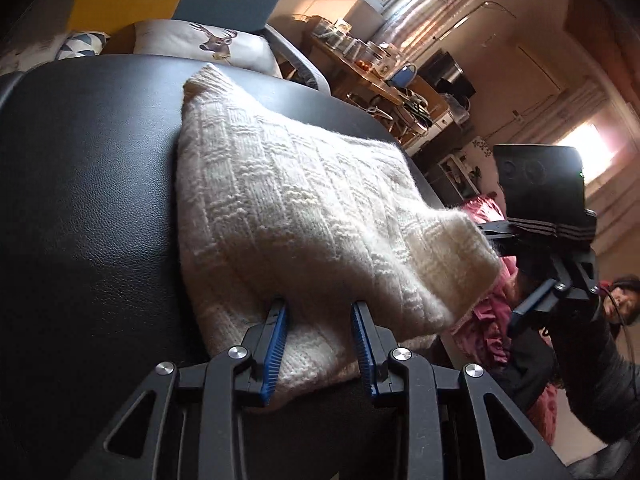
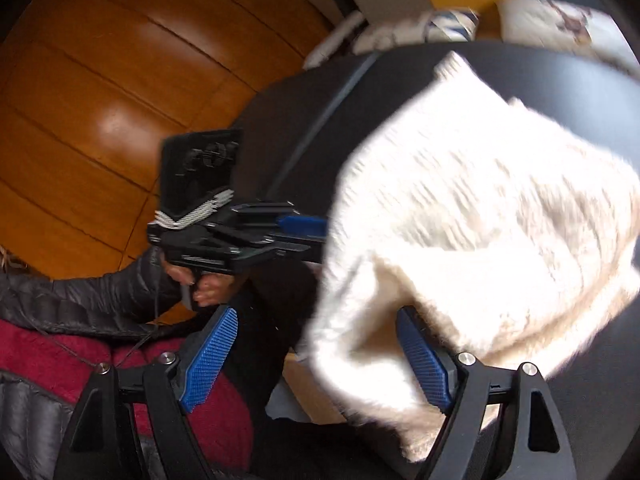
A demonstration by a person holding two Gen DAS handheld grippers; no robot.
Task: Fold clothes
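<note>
The left hand-held gripper (image 1: 320, 316) has its blue-padded fingers (image 1: 275, 350) set apart, with the near edge of a cream knitted sweater (image 1: 304, 216) lying between them; the pads do not visibly press the fabric. The sweater is folded into a thick bundle on the black leather-textured worktop (image 1: 92, 208), its far corner pointing toward a deer-print cushion (image 1: 208, 42) beyond the worktop's edge. The sweater's right end is lifted off the surface and sags over the worktop's side, above a pink garment (image 1: 486, 316).

In the right wrist view the right hand-held gripper (image 2: 320, 356) is spread wide — one blue finger (image 2: 210, 356) stands free in the air over a dark red garment (image 2: 52, 344), the other sits under the blurred cream sweater (image 2: 480, 216), which drapes over it. Nothing is clamped between the two. To the left of the sweater, the left hand-held gripper (image 2: 320, 232) shows from the side, its tips hidden in the knit, held by a hand (image 2: 208, 284) in a dark padded sleeve (image 2: 100, 292). A wooden floor (image 2: 100, 100) lies beyond.
</note>
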